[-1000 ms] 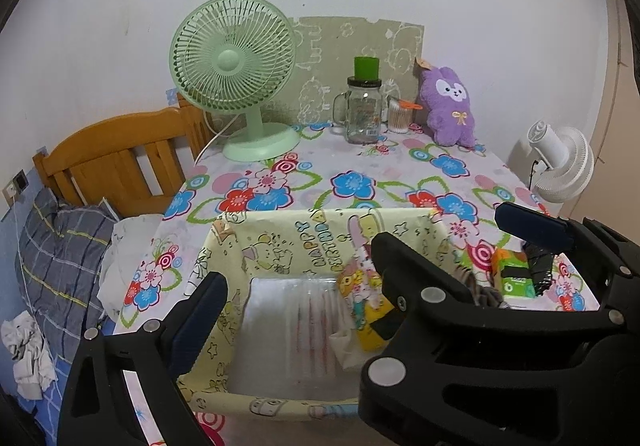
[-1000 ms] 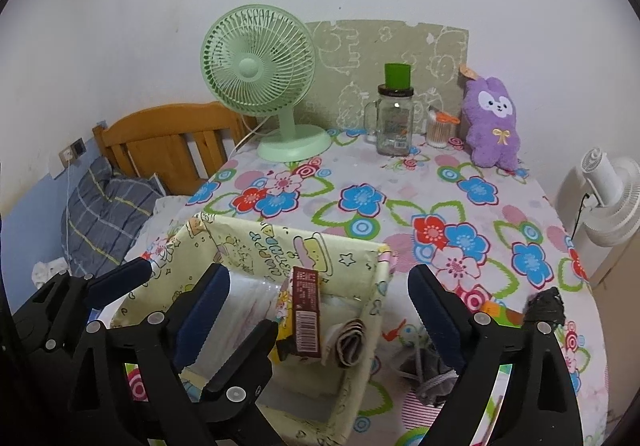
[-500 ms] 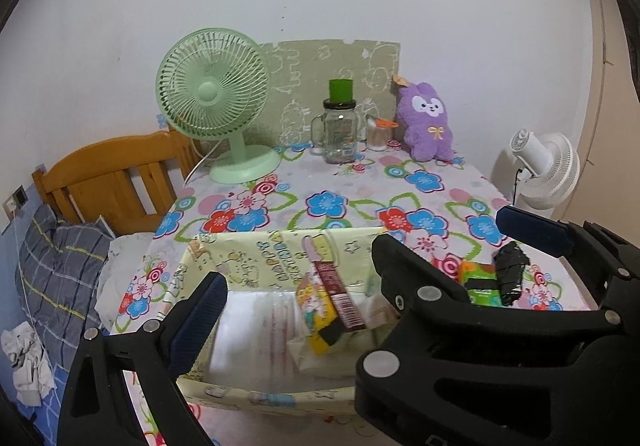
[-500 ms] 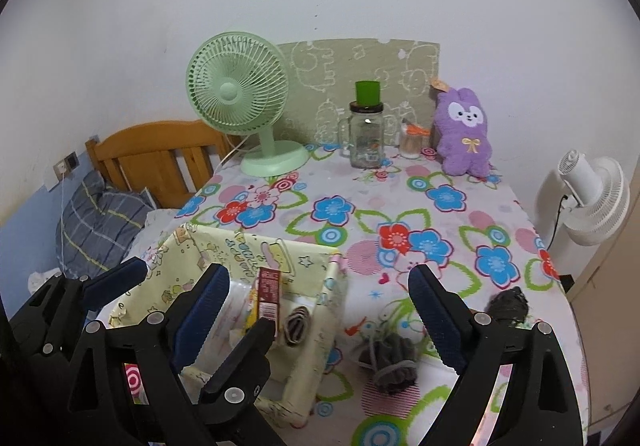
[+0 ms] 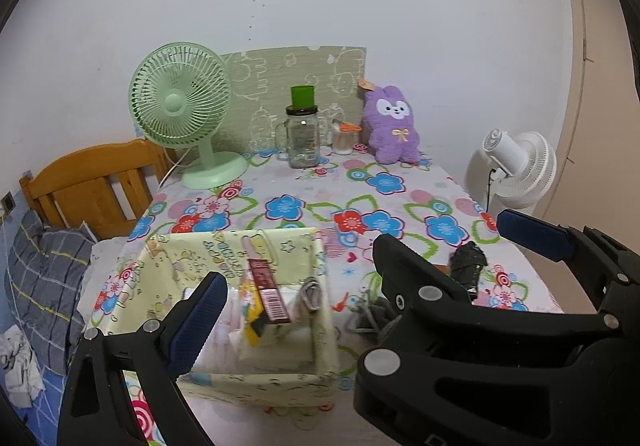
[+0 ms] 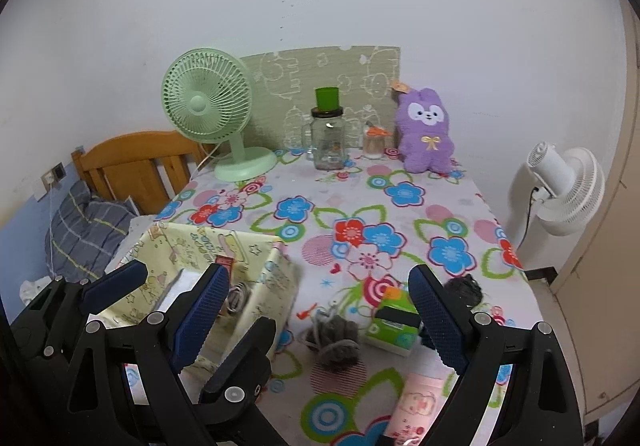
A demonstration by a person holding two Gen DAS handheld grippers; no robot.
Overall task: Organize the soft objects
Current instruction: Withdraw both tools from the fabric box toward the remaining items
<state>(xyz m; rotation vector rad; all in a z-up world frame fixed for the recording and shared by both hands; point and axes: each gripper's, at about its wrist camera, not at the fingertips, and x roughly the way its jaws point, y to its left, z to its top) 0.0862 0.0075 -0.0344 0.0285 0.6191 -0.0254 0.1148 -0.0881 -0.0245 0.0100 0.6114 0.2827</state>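
Observation:
A yellow cartoon-print fabric box (image 5: 256, 382) (image 6: 276, 278) sits at the table's front left, holding a red-and-yellow snack pack (image 5: 266, 288) and a rolled grey-striped item (image 5: 312, 292). A grey sock bundle (image 6: 336, 338) lies right of the box, a dark bundle (image 6: 464, 288) farther right, and a green tissue pack (image 6: 394, 322) between them. My right gripper (image 6: 320, 322) is open and empty above the grey bundle. My left gripper (image 5: 368, 266) is open and empty over the box; in the right wrist view it shows at the left (image 6: 168, 290).
A green desk fan (image 6: 212, 109), a glass jar with a green lid (image 6: 328, 137), a small jar and a purple plush (image 6: 426, 133) stand along the back wall. A white fan (image 6: 568, 185) stands off the table's right edge. A pink pack (image 6: 416, 406) lies at the front. A wooden bed frame is left.
Both grippers have pulled back and up from the box, so more of the table shows. The grey bundle, green pack and pink pack have come into the right wrist view.

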